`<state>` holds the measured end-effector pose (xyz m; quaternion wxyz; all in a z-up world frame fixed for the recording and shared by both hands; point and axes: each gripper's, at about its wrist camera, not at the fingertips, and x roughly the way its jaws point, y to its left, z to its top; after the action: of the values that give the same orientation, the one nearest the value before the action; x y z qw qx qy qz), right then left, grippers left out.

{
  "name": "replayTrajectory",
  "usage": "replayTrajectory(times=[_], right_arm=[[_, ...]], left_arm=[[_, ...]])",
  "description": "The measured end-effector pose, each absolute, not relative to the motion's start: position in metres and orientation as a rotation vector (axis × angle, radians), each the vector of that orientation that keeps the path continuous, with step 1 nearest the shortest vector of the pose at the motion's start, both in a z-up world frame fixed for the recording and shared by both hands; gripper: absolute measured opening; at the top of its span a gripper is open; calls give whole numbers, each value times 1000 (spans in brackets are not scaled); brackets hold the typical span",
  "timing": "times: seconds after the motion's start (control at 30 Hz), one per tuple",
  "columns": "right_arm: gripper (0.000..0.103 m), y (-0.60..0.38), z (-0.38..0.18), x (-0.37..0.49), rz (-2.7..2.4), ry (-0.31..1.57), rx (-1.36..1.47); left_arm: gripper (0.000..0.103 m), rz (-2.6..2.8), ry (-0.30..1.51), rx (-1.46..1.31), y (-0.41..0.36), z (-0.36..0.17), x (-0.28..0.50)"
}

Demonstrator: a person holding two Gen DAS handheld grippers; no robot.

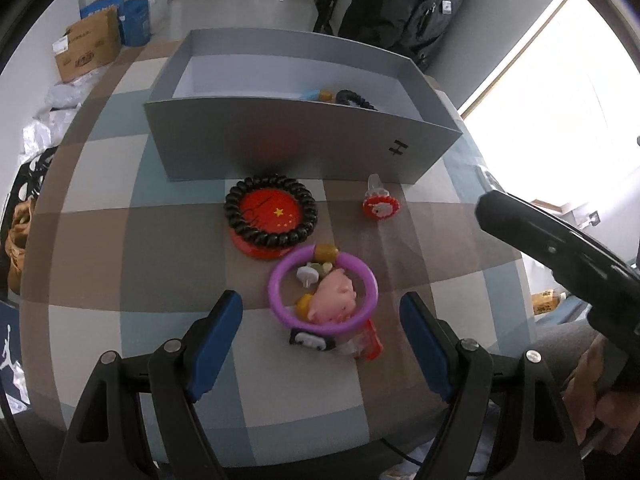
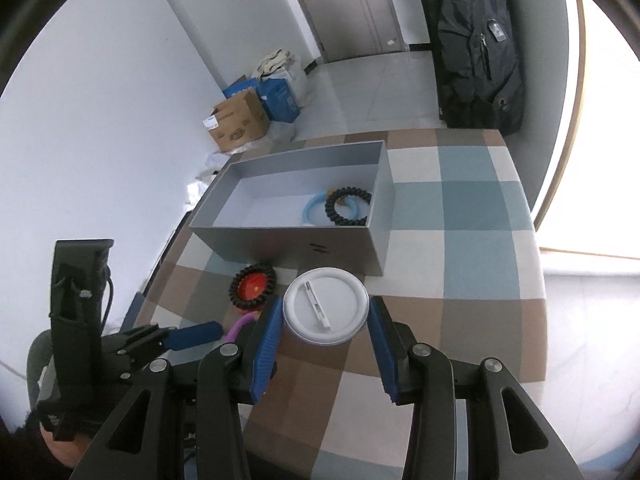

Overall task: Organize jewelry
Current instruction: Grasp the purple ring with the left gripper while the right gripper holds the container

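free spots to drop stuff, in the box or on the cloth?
Grey box: its left half is bare; blue bangle and black bead bracelet crowd the right end. Checked cloth right of the box is bare. Crowded below its front wall: red badge, purple bangle.

Home room: checked tablecloth (image 2: pixel 460 208), cardboard boxes (image 2: pixel 240 120), backpack (image 2: pixel 480 48), door (image 2: pixel 352 4).

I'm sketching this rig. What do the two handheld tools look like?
Both match: the left tool and right tool have black angular linkage arms with silver pivot bolts and ribbed blue pads. A black cable runs along the left one's boxy body.
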<state>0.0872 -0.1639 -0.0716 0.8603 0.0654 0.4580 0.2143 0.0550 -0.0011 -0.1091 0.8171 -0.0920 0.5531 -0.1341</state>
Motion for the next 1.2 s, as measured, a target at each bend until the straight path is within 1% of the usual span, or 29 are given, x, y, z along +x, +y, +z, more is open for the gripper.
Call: replayTrajectory(times=[0.13, 0.17, 0.23, 0.27, 0.3, 0.33, 0.53, 0.8, 1.2], right_arm=[[42, -167, -72, 88, 446, 966, 150], [42, -167, -73, 88, 447, 968, 152], [42, -167, -73, 88, 444, 970, 147], [42, -166, -73, 88, 444, 970, 144], [42, -166, -73, 88, 445, 969, 144], [42, -166, -72, 88, 447, 969, 144], [42, -163, -72, 88, 450, 965, 139], [42, -164, -74, 88, 458, 979, 166], [42, -161, -71, 90, 465, 970, 168]], left_arm=[[77, -257, 1178, -211, 3, -108, 57], [75, -241, 1176, -194, 3, -107, 55], [64, -225, 1171, -167, 3, -106, 58], [61, -228, 1171, -171, 4, -105, 58], [53, -239, 1171, -184, 6, -104, 58], [50, -249, 1174, -195, 6, -104, 58], [48, -260, 1179, -225, 6, -106, 63], [48, -286, 1191, -343, 17, -106, 63], [48, -355, 1144, -443, 32, -87, 60]])
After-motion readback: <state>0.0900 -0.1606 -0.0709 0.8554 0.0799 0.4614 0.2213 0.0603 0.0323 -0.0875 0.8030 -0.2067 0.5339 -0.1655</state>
